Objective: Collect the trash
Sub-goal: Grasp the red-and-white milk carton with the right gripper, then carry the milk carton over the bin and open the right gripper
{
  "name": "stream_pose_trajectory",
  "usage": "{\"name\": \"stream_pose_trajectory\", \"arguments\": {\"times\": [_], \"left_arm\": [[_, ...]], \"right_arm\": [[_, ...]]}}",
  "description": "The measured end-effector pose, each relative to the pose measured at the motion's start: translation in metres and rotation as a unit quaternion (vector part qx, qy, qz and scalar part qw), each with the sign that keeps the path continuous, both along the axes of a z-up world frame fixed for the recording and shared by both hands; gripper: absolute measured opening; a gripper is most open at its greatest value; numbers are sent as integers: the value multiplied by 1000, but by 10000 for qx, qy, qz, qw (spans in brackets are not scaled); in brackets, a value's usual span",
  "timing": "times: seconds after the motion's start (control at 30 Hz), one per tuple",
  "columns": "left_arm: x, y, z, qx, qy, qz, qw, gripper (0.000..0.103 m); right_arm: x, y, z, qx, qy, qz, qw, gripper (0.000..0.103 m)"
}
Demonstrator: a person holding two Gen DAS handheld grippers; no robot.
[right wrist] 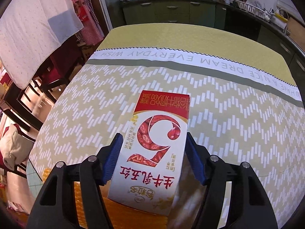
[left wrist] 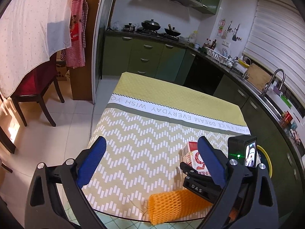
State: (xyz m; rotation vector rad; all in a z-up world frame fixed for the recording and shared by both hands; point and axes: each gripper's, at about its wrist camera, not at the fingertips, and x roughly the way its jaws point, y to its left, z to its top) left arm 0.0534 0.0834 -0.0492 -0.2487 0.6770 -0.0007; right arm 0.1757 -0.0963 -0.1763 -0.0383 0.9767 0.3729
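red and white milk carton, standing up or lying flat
Lying flat: the red and white milk carton rests broad face up on the patterned tablecloth, between the right gripper's fingers.

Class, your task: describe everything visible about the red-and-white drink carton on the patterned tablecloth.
The red-and-white drink carton is a rectangular box that looks like coated paperboard, with a red band at its far end, a large red swirl figure and red Chinese lettering on white. It lies tilted, its near end over orange foam netting, its far end on the chevron-patterned tablecloth. The right hand-held gripper straddles it, blue pads at both long sides; firm contact cannot be confirmed.
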Motion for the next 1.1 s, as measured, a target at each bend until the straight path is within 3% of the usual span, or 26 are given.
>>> {"name": "stream_pose_trajectory", "arguments": {"times": [0.17,0.73,1.1], "left_arm": [[1,-4,0,37,20,-28,10000,92],[9,-35,0,237,142,-298,9992,92],[11,-52,1,339,159,-458,9983,92]], "right_arm": [[3,-11,5,-21,-55,-4,10000,53],[-7,-73,40,94,-485,-240,9985,53],[-33,-152,85,402,-881,-579,9936,53]]}}
